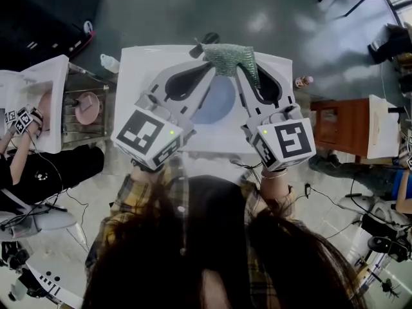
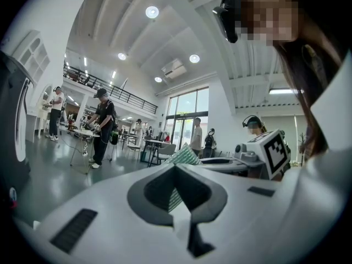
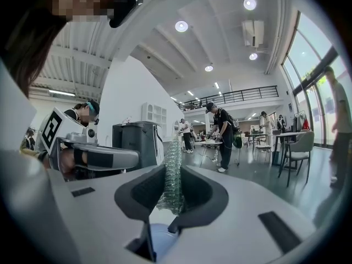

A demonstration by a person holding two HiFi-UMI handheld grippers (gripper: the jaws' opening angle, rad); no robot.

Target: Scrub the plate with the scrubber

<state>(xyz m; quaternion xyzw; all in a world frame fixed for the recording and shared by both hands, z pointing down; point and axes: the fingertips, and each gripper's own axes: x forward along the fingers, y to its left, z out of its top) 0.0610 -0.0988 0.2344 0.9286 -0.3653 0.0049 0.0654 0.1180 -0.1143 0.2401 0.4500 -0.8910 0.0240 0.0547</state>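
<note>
Scrubber (image 1: 230,58) in right tool (image 3: 171,205), plate (image 1: 219,102) below

Right gripper (image 3: 175,170) jaws clamped on scrubber (image 3: 172,194), upright; plate (image 3: 160,241) near, beneath jaws; person (image 3: 224,133) standing far right.

This is a big open hall set up as a recording lab, not a home. Beyond the right claw (image 3: 171,188), a polished grey floor (image 3: 264,175) runs to a railed mezzanine (image 3: 242,95) under a high white ceiling with round lights (image 3: 181,26). Ahead of the left claw (image 2: 176,175) are tall glazed doors (image 2: 187,114) and people (image 2: 102,126) standing at small counters (image 2: 82,132). Left of that claw, a neighbour (image 1: 26,172) holds marker cubes (image 1: 19,118). Right of the right claw, cables (image 1: 322,195) trail across the floor.
</note>
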